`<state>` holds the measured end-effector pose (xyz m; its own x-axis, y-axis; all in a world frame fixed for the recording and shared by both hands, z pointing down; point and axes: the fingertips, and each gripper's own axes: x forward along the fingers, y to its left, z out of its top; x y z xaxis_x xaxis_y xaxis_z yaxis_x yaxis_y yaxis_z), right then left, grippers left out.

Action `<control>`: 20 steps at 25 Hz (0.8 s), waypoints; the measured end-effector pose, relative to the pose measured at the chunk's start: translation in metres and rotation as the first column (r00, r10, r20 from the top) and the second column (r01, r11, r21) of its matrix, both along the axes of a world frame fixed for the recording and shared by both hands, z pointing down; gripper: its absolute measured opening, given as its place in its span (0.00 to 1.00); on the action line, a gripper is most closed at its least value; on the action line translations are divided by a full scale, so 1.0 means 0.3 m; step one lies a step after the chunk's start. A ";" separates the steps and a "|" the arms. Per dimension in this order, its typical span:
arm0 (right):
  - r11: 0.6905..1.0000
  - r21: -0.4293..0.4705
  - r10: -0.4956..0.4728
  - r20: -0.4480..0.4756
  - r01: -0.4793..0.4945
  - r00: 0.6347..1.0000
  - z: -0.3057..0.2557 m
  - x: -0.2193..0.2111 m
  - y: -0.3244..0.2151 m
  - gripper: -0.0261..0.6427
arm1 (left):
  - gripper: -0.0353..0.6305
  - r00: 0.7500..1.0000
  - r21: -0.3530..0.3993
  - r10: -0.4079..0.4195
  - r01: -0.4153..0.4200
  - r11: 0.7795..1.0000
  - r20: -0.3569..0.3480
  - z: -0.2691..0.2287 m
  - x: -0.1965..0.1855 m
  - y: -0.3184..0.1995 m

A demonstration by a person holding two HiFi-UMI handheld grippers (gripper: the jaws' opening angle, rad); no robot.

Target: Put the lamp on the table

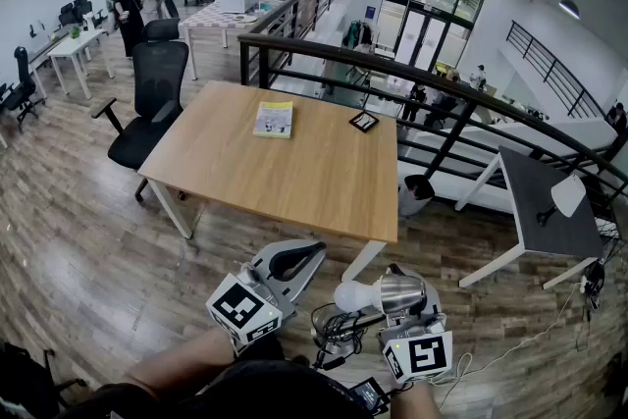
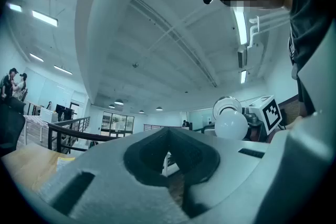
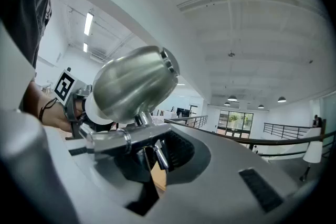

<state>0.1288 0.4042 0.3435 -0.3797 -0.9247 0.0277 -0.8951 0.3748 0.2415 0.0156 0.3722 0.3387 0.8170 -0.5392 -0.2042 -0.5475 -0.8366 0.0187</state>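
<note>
1. The lamp (image 3: 131, 84) has a bell-shaped shade of brushed metal. A round matte-white bulb (image 1: 353, 295) sits at its mouth, and a thin chrome stem runs beneath on a jointed bar.
2. Your right gripper (image 3: 160, 152) is clamped tight on that thin stem. The lamp lies tipped sideways in it, above the wood-plank floor and just short of the table's near edge.
3. Your left gripper (image 2: 168, 132) is smooth grey plastic with dark pads. Its jaws meet at the tips and hold nothing.
4. The table (image 1: 294, 172) has a flat rectangular top of pale wood grain. A booklet (image 1: 274, 119) and a small dark-framed square (image 1: 364, 121) lie on its far half.
5. In the head view, dark cord bunches under the shade, and you cannot make out the lamp's base there. Your forearms are cut off at the bottom edge.
</note>
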 end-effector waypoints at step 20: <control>1.000 -0.004 0.001 -0.011 -0.002 1.000 0.043 -0.009 -0.119 0.06 | 0.06 1.000 -0.012 0.021 -0.021 1.000 -0.003 0.020 0.046 -0.087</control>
